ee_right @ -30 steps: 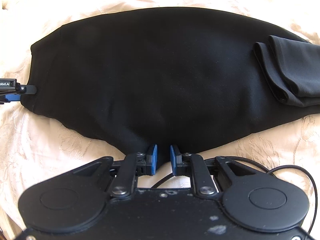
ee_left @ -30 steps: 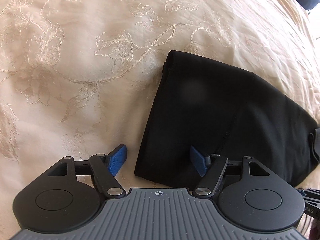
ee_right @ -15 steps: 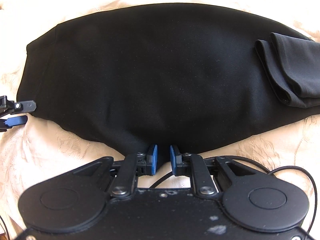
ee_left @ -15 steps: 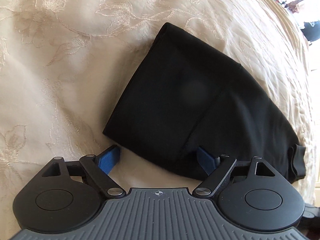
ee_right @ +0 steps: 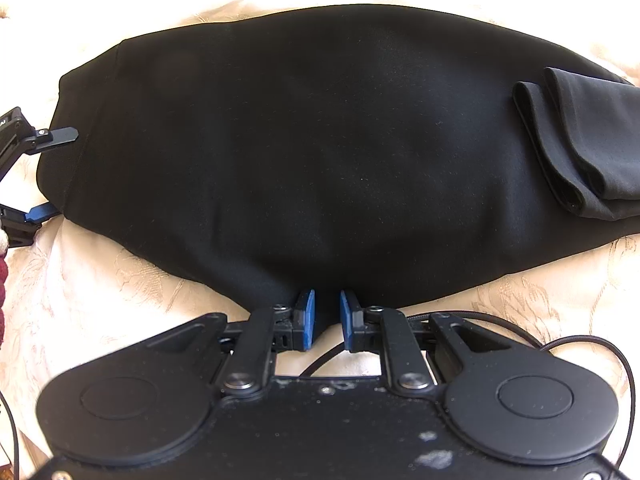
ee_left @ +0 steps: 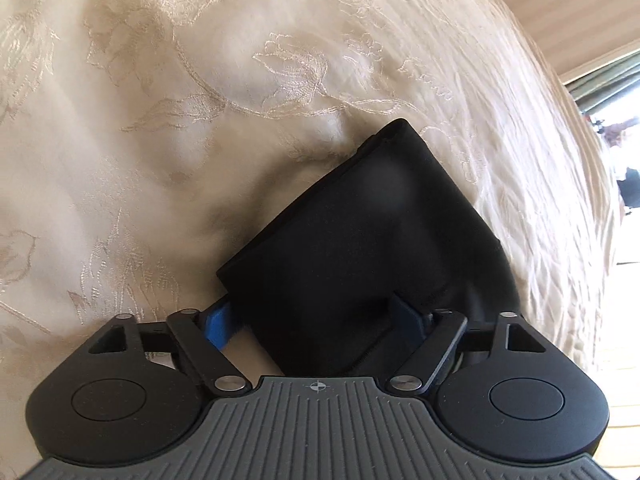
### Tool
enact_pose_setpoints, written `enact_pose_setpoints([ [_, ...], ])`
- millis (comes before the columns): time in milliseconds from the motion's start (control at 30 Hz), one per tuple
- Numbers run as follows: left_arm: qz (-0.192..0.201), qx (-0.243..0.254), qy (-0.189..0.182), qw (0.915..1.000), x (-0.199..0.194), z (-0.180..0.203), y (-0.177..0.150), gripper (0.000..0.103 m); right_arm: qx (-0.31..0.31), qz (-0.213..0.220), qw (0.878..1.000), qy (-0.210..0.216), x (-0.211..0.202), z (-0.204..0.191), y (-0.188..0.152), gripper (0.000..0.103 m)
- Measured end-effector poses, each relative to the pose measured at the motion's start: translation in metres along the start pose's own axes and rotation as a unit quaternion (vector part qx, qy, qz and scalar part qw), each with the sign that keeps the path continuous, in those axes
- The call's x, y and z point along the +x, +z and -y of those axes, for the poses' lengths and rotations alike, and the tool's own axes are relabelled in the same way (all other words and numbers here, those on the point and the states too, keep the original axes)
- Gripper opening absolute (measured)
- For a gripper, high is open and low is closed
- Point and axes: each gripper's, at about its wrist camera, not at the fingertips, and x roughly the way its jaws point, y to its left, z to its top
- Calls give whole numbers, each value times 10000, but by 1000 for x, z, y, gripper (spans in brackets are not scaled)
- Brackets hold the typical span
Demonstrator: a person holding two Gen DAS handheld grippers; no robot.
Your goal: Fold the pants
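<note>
The black pants lie folded across a cream embroidered bedspread. The leg ends are folded over on top at the right. My right gripper is shut on the near edge of the pants. In the left wrist view the pants' end lies between the fingers of my left gripper, which is open around its corner. The left gripper also shows in the right wrist view, its fingers above and below the pants' left end.
The bedspread spreads all around the pants. The bed's edge, a wooden floor and a curtained window show at the right of the left wrist view. A black cable trails by my right gripper.
My left gripper has moved forward over the pants' left end, so the cloth now lies between its open fingers. My right gripper keeps its hold on the near edge.
</note>
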Motion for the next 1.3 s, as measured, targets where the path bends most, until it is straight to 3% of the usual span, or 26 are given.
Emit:
enact_pose_setpoints([
  [167, 234, 46, 12, 9997, -22, -6, 2, 35, -11, 32, 10000, 37, 1, 4, -4, 16],
  [233, 337, 215, -56, 9992, -31, -1, 3, 26, -28, 52, 10000, 34, 1, 5, -5, 16],
  [333, 563, 609, -150, 9964, -48, 17, -1, 23, -49, 88, 9999, 48, -1, 4, -8, 16],
  [400, 684, 815, -200, 9941, -53, 25, -4, 24, -25, 83, 10000, 48, -1, 4, -7, 16],
  [467, 582, 873, 51, 9945, -45, 28, -5, 27, -10, 81, 9999, 70, -2, 4, -8, 16],
  [600, 277, 320, 118, 9990, -21, 4, -8, 34, -35, 98, 9999, 51, -4, 4, -8, 16],
  [633, 267, 173, 116, 9994, -19, -2, -11, 40, -45, 103, 9999, 39, -4, 3, -8, 16],
  [800, 263, 91, -56, 9996, -24, -12, -33, 45, -45, 129, 9999, -16, -4, -2, -9, 16],
  [967, 310, 82, -283, 9991, -14, -3, -27, 66, -90, 143, 9998, -65, -2, -7, -9, 16],
  [1133, 404, -258, -414, 9980, -7, 8, -11, 66, -155, 148, 9997, -94, -2, -11, -9, 16],
  [1200, 446, -304, -383, 9978, -10, 9, -10, 51, -176, 160, 9997, -114, -3, -13, -10, 16],
  [1267, 512, -110, -273, 9983, -18, 13, -11, 26, -181, 178, 9996, -130, -4, -16, -10, 16],
  [1300, 569, -41, -313, 9979, -24, 14, -12, 23, -183, 191, 9996, -134, -4, -17, -11, 16],
])
